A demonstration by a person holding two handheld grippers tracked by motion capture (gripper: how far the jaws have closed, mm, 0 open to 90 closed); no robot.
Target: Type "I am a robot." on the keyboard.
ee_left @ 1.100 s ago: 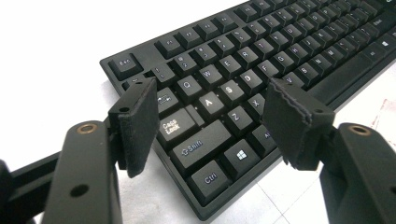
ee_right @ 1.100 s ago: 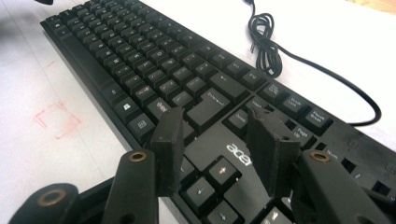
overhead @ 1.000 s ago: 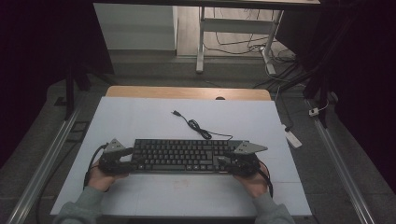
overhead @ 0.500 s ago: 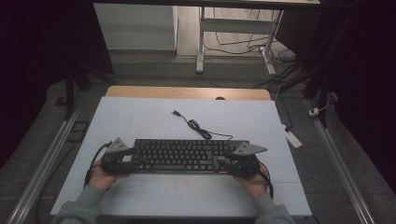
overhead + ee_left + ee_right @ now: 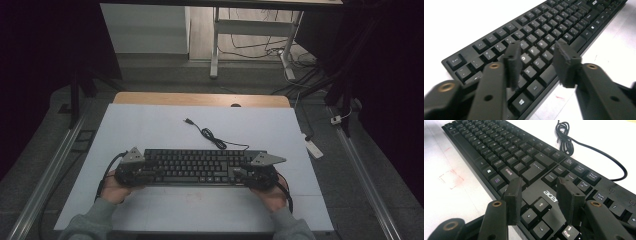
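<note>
Keyboard (image 5: 197,166) laid flat, lower centre of bench (image 5: 150,125). Left hand-held gripper (image 5: 537,58) parted over letter keys (jaws just closing, nothing clamped); right hand-held gripper (image 5: 540,195) wide over arrow keys. Grasp not yet made; handling remains.

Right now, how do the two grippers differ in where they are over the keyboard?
The left gripper hangs over the letter keys at the keyboard's left end; the right gripper hangs over the arrow keys at its right end. The left jaws have just been closing, with nothing pressed between them. Both stand open above the keys.
</note>
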